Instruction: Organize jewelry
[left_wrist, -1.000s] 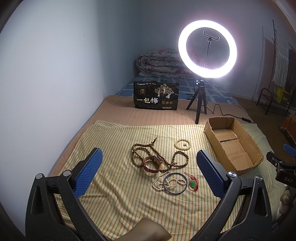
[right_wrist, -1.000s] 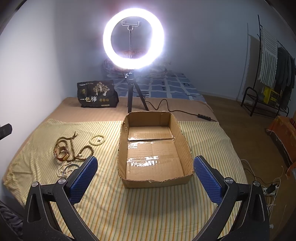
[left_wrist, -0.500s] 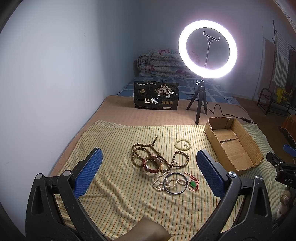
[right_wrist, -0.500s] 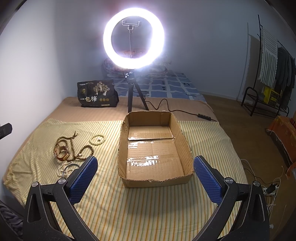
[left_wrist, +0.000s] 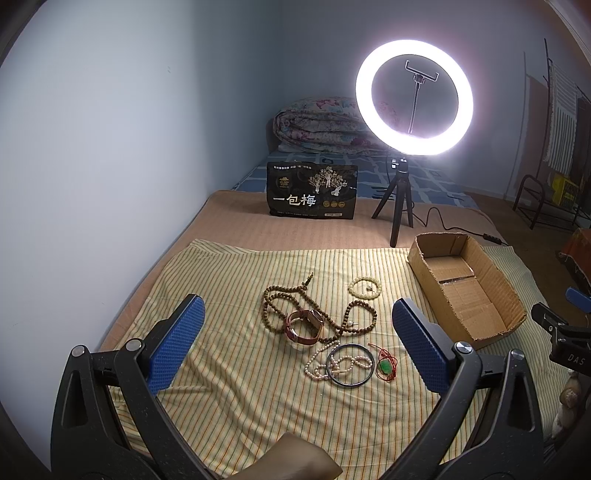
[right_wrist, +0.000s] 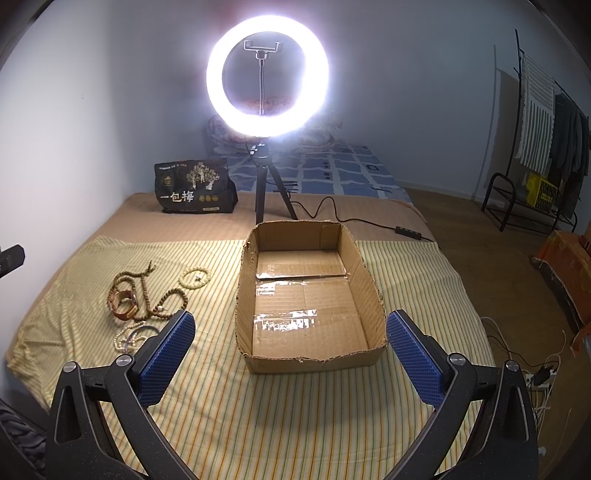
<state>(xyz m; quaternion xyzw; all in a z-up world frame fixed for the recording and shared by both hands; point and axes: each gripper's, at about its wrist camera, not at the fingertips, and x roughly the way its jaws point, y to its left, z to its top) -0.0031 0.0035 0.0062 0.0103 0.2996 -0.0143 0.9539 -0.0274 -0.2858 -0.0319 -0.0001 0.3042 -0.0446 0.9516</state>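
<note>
Jewelry lies in a loose cluster on a striped yellow cloth (left_wrist: 229, 384): a long brown bead strand (left_wrist: 275, 314), a brown-strapped watch (left_wrist: 304, 326), a pale bead bracelet (left_wrist: 365, 288), a dark bangle (left_wrist: 351, 364) over a pearl strand (left_wrist: 321, 365), and a green pendant on red cord (left_wrist: 385, 366). An empty cardboard box (right_wrist: 310, 295) sits to the right of them. My left gripper (left_wrist: 299, 347) hovers open just short of the cluster, holding nothing. My right gripper (right_wrist: 290, 347) is open in front of the box's near wall, empty.
A lit ring light on a tripod (left_wrist: 413, 99) stands behind the cloth, its cable (right_wrist: 332, 206) trailing right. A black snack bag (left_wrist: 312, 190) and a folded quilt (left_wrist: 317, 125) lie further back. A wall runs along the left; a clothes rack (right_wrist: 535, 147) stands at right.
</note>
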